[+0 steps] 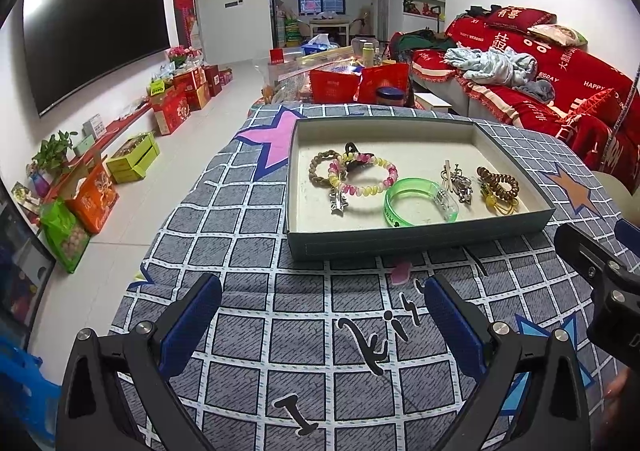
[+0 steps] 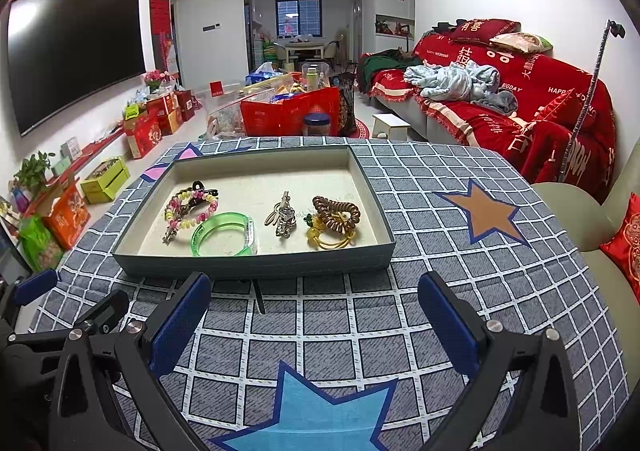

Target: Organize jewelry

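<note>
A shallow grey box (image 1: 400, 243) (image 2: 256, 265) sits on the checked tablecloth and holds the jewelry: a green translucent bangle (image 1: 420, 203) (image 2: 224, 233), a pink and yellow bead bracelet (image 1: 362, 171) (image 2: 192, 207), a braided ring (image 1: 320, 171), a silver star clip (image 1: 339, 203), metal hair clips (image 1: 458, 181) (image 2: 282, 221), a brown coil hair tie (image 1: 498, 179) (image 2: 336, 209) and a yellow elastic (image 2: 328, 237). My left gripper (image 1: 322, 303) is open and empty in front of the box. My right gripper (image 2: 314, 303) is open and empty, also short of the box.
A thin black hairpin (image 2: 259, 297) (image 1: 478, 263) and a small pink piece (image 1: 401, 273) lie on the cloth before the box. The right gripper shows at the left view's right edge (image 1: 600, 267). A red sofa (image 2: 520, 103), boxes and a TV surround the table.
</note>
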`<state>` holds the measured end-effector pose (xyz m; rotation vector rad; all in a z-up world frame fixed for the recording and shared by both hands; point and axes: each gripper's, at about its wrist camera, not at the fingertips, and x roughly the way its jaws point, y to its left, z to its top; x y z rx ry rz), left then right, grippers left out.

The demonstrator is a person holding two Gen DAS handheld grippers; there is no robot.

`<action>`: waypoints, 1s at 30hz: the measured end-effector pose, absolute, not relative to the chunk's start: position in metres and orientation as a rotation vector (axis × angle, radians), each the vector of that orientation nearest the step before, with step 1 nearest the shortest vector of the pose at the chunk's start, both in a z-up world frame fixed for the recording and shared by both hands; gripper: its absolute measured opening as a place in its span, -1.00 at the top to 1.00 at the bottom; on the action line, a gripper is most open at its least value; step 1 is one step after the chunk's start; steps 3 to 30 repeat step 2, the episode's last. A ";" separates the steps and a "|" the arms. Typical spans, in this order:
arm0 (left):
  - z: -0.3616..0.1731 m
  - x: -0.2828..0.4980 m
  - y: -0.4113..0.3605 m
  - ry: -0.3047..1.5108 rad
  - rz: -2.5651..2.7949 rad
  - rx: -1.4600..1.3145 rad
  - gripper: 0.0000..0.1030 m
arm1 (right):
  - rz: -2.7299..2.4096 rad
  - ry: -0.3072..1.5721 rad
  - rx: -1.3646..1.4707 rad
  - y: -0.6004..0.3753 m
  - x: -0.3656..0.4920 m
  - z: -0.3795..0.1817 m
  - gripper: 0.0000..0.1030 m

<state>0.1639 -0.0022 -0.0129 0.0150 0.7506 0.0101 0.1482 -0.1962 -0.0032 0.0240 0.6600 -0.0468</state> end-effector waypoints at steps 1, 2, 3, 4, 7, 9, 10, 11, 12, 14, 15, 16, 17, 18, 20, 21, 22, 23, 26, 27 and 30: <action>-0.012 0.164 -0.003 0.751 0.006 0.016 -1.00 | -0.047 0.660 0.024 -0.196 0.148 -0.003 -0.99; -0.012 0.164 -0.003 0.751 0.003 0.017 -1.00 | -0.046 0.660 0.025 -0.196 0.148 -0.003 -0.99; -0.012 0.164 -0.003 0.751 0.003 0.017 -1.00 | -0.046 0.660 0.025 -0.196 0.148 -0.003 -0.99; -0.012 0.164 -0.003 0.751 0.003 0.017 -1.00 | -0.046 0.660 0.025 -0.196 0.148 -0.003 -0.99; -0.012 0.164 -0.003 0.751 0.003 0.017 -1.00 | -0.046 0.660 0.025 -0.196 0.148 -0.003 -0.99; -0.012 0.164 -0.003 0.751 0.003 0.017 -1.00 | -0.046 0.660 0.025 -0.196 0.148 -0.003 -0.99; -0.012 0.164 -0.003 0.751 0.003 0.017 -1.00 | -0.046 0.660 0.025 -0.196 0.148 -0.003 -0.99; -0.012 0.164 -0.003 0.751 0.003 0.017 -1.00 | -0.046 0.660 0.025 -0.196 0.148 -0.003 -0.99; -0.012 0.164 -0.003 0.751 0.003 0.017 -1.00 | -0.046 0.660 0.025 -0.196 0.148 -0.003 -0.99; -0.012 0.164 -0.003 0.751 0.003 0.017 -1.00 | -0.046 0.660 0.025 -0.196 0.148 -0.003 -0.99; -0.012 0.164 -0.003 0.751 0.003 0.017 -1.00 | -0.046 0.660 0.025 -0.196 0.148 -0.003 -0.99; -0.012 0.164 -0.003 0.751 0.003 0.017 -1.00 | -0.046 0.660 0.025 -0.196 0.148 -0.003 -0.99; -0.012 0.164 -0.003 0.751 0.003 0.017 -1.00 | -0.046 0.660 0.025 -0.196 0.148 -0.003 -0.99; -0.012 0.164 -0.003 0.751 0.003 0.017 -1.00 | -0.046 0.660 0.025 -0.196 0.148 -0.003 -0.99; -0.012 0.164 -0.003 0.751 0.003 0.017 -1.00 | -0.046 0.660 0.025 -0.196 0.148 -0.003 -0.99; -0.012 0.164 -0.003 0.751 0.003 0.017 -1.00 | -0.046 0.660 0.025 -0.196 0.148 -0.003 -0.99; -0.012 0.164 -0.003 0.751 0.003 0.017 -1.00 | -0.046 0.660 0.025 -0.196 0.148 -0.003 -0.99; -0.012 0.164 -0.003 0.751 0.003 0.017 -1.00 | -0.046 0.660 0.025 -0.196 0.148 -0.003 -0.99; -0.012 0.164 -0.003 0.751 0.003 0.017 -1.00 | -0.046 0.660 0.025 -0.196 0.148 -0.003 -0.99; -0.012 0.164 -0.003 0.751 0.003 0.017 -1.00 | -0.046 0.660 0.025 -0.196 0.148 -0.003 -0.99; -0.012 0.164 -0.003 0.751 0.003 0.017 -1.00 | -0.046 0.660 0.025 -0.196 0.148 -0.003 -0.99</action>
